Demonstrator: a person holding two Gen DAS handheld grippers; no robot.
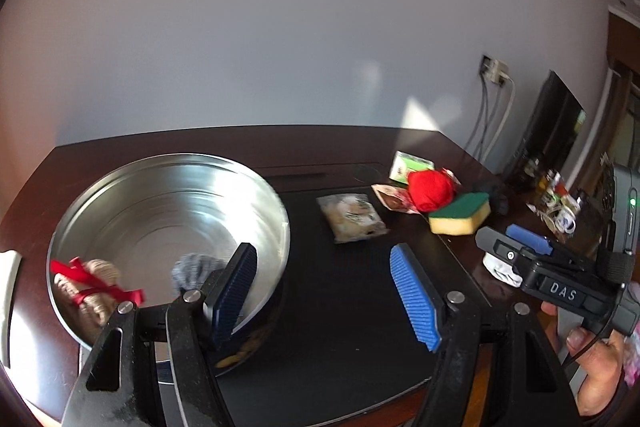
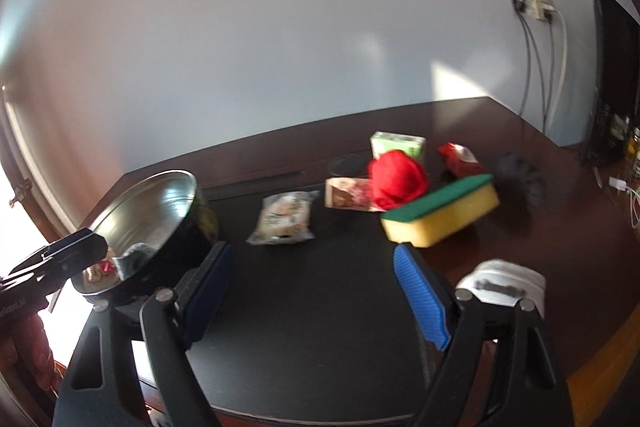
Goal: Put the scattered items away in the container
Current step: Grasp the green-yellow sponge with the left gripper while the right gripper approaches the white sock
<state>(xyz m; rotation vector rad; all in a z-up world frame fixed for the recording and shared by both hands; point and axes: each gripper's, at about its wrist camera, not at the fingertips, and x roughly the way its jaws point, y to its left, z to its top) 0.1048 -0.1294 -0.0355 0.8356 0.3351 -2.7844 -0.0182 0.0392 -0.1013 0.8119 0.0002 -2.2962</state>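
Observation:
A round metal bowl (image 1: 160, 211) (image 2: 152, 203) stands at the left and holds a twine bundle tied with red ribbon (image 1: 92, 287) and a grey lump (image 1: 196, 271). My left gripper (image 1: 324, 255) is open and empty, its left finger over the bowl's rim. My right gripper (image 2: 312, 255) is open and empty above the black mat (image 2: 320, 307). Beyond it lie a clear snack packet (image 2: 284, 219), a red yarn ball (image 2: 396, 179), a green-and-yellow sponge (image 2: 440, 215) and a pink wrapper (image 2: 346, 193). A white rolled item (image 2: 504, 283) sits by its right finger.
A green-and-white box (image 2: 396, 145), a red packet (image 2: 460, 159) and a dark fuzzy object (image 2: 520, 175) lie behind the sponge. A dark monitor (image 1: 552, 131) and small clutter stand at the table's right end. A wall socket (image 2: 536, 5) has cables hanging down. A hand (image 1: 596, 367) holds the right gripper.

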